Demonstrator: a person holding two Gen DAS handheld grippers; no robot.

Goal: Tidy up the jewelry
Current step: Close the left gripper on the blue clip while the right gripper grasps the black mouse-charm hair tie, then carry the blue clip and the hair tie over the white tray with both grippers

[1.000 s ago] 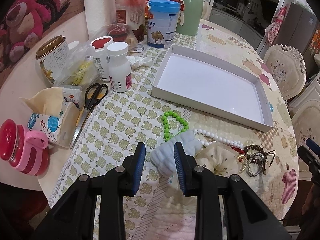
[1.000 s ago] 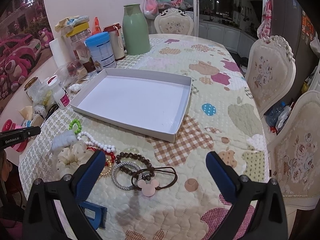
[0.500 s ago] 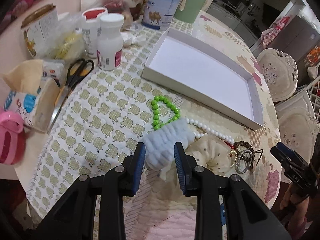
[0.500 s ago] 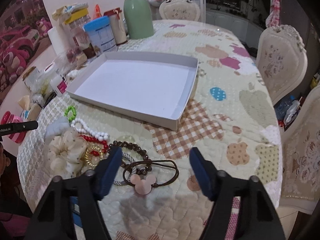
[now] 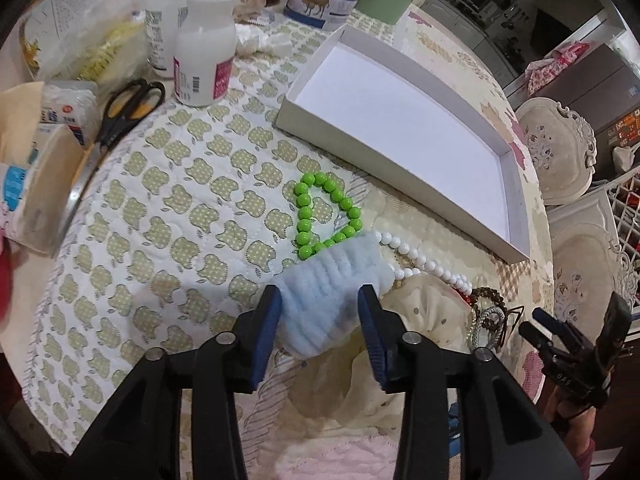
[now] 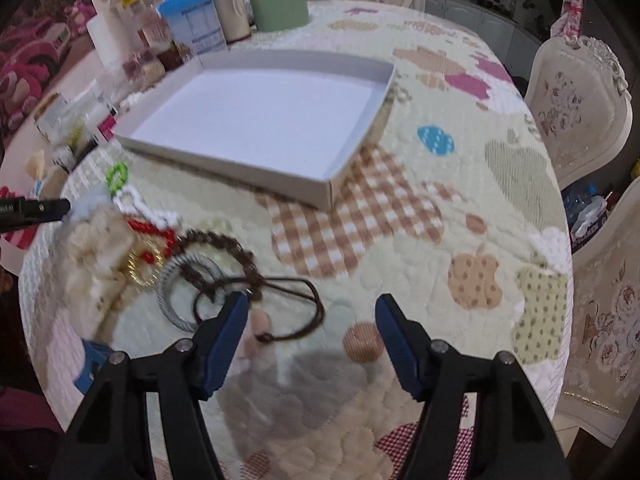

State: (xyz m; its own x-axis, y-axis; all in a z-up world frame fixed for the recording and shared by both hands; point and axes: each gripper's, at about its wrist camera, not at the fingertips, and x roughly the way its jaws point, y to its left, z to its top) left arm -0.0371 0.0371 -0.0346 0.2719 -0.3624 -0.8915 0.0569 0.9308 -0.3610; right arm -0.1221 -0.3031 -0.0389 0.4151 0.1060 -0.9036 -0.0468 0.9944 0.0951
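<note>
Both tools sank; left tool (image 5: 319, 312) opening around blue scrunchie (image 5: 328, 280).

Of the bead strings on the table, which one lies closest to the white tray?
The green bead string; it lies nearest the tray, while the white beads sit further back, by the blue scrunchie.

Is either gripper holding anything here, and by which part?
Left gripper, jaws opening, straddles the fluffy pale-blue scrunchie; grip uncertain. Right gripper holds nothing.
</note>
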